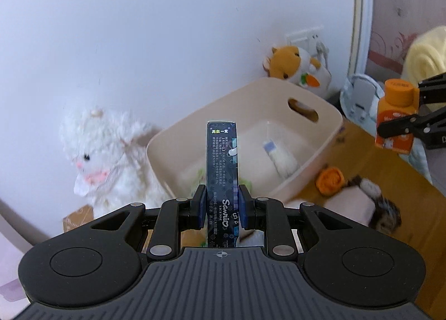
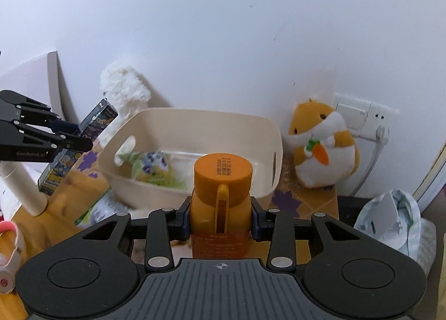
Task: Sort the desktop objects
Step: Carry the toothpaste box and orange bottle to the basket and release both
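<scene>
The left claw (image 1: pixel 221 203) is clenched on a slim dark box (image 1: pixel 221 158), held on edge above the near side of the cream basket (image 1: pixel 320 114) on the wooden worktop (image 1: pixel 390 175). The right claw (image 2: pixel 221 214) grips an orange bottle (image 2: pixel 221 180) upright, in front of the same basket, which already holds a green packet (image 2: pixel 150 166).

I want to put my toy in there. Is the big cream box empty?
Not empty. The cream box already holds a colourful packet and a white tube.
</scene>
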Action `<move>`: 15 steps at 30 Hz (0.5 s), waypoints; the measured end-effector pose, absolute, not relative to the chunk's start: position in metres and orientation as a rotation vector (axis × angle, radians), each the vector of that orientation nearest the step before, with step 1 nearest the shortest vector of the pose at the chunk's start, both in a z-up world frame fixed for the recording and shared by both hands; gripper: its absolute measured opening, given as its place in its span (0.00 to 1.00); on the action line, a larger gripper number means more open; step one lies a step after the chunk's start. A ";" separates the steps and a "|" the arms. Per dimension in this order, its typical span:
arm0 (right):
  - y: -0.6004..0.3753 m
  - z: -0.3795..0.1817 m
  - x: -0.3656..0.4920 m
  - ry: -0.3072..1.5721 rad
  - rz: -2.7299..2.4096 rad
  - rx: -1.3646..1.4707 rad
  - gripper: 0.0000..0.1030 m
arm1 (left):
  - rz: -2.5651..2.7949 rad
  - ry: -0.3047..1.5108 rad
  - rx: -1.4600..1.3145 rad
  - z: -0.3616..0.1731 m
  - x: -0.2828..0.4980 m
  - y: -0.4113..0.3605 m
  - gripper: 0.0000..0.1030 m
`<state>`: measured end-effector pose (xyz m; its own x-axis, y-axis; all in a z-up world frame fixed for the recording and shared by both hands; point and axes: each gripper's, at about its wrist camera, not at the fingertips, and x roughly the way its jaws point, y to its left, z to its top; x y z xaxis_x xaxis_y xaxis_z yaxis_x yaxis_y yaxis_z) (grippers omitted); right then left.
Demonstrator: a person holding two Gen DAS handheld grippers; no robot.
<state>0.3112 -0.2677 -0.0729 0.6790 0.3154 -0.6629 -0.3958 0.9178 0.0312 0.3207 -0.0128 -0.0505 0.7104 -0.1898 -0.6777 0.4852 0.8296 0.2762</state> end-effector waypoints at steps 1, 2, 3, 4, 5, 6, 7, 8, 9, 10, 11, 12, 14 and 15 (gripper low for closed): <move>-0.267 -0.073 0.316 0.720 0.397 -0.119 0.35 | -0.378 0.680 0.455 -0.051 0.325 -0.016 0.22; -0.266 -0.074 0.324 0.720 0.393 -0.119 0.35 | -0.365 0.675 0.445 -0.053 0.330 -0.019 0.22; -0.265 -0.074 0.329 0.720 0.389 -0.122 0.35 | -0.353 0.670 0.434 -0.054 0.334 -0.022 0.22; -0.263 -0.075 0.336 0.721 0.385 -0.125 0.35 | -0.343 0.669 0.424 -0.055 0.339 -0.024 0.22; -0.261 -0.076 0.342 0.722 0.382 -0.128 0.35 | -0.332 0.670 0.413 -0.056 0.343 -0.026 0.22; -0.259 -0.077 0.349 0.724 0.378 -0.128 0.35 | -0.322 0.672 0.402 -0.058 0.349 -0.029 0.22; -0.257 -0.079 0.357 0.729 0.374 -0.125 0.35 | -0.315 0.675 0.392 -0.060 0.354 -0.032 0.22; -0.255 -0.080 0.363 0.734 0.371 -0.120 0.35 | -0.307 0.679 0.381 -0.061 0.360 -0.035 0.22; -0.253 -0.083 0.371 0.743 0.368 -0.111 0.35 | -0.298 0.685 0.366 -0.063 0.366 -0.037 0.22; -0.251 -0.086 0.379 0.753 0.363 -0.099 0.35 | -0.289 0.695 0.349 -0.065 0.372 -0.040 0.22; -0.249 -0.090 0.385 0.763 0.358 -0.088 0.35 | -0.282 0.706 0.331 -0.068 0.378 -0.043 0.22; -0.246 -0.093 0.391 0.773 0.353 -0.077 0.35 | -0.275 0.716 0.315 -0.070 0.384 -0.046 0.22; -0.243 -0.100 0.401 0.790 0.340 -0.056 0.35 | -0.262 0.738 0.291 -0.077 0.395 -0.053 0.22; -0.241 -0.103 0.405 0.797 0.332 -0.046 0.35 | -0.254 0.748 0.284 -0.081 0.400 -0.056 0.22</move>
